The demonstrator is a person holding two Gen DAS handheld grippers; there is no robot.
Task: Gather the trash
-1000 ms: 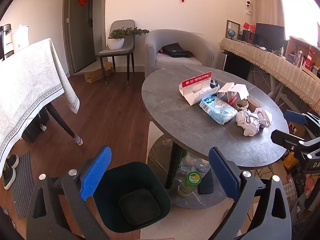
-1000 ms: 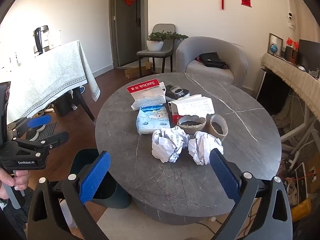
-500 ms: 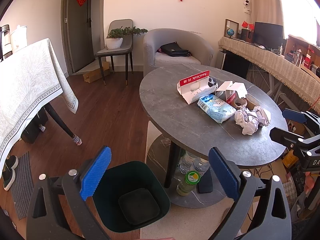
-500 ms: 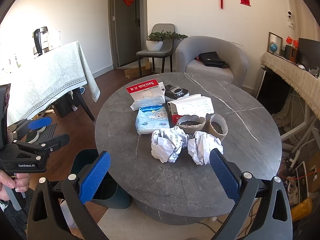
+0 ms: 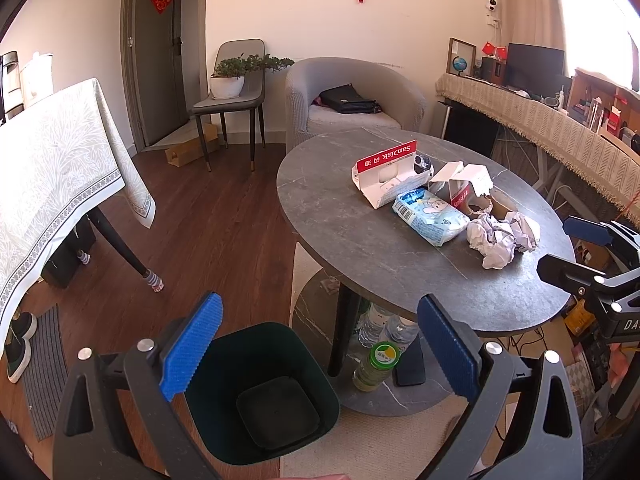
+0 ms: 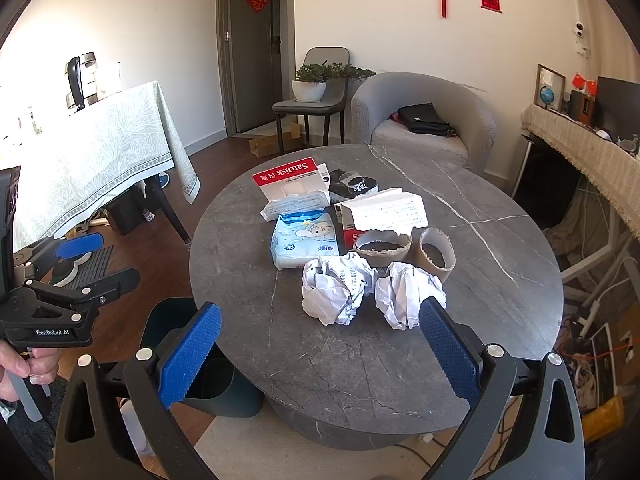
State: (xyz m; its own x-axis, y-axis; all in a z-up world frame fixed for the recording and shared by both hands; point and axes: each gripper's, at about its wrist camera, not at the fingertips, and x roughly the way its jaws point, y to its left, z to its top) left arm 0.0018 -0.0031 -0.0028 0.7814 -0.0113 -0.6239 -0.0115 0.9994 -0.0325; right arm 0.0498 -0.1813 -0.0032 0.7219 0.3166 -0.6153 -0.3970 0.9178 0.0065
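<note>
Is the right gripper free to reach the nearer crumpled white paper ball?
Probably yes: the right gripper is open, and only bare grey table lies before the crumpled white paper ball.

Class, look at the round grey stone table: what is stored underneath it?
Under the round grey stone table, on its lower shelf, stand clear plastic bottles, a green-capped bottle and a flat black object. The tabletop hides anything further back.

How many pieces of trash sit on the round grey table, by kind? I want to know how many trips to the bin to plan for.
Crumpled white paper balls: 2
Brown cardboard tube rolls: 2
Opened card boxes, the red-and-white SanDisk box and the white-flapped box: 2
Light blue plastic tissue pack: 1
Small black packet: 1
Total: 8
</note>
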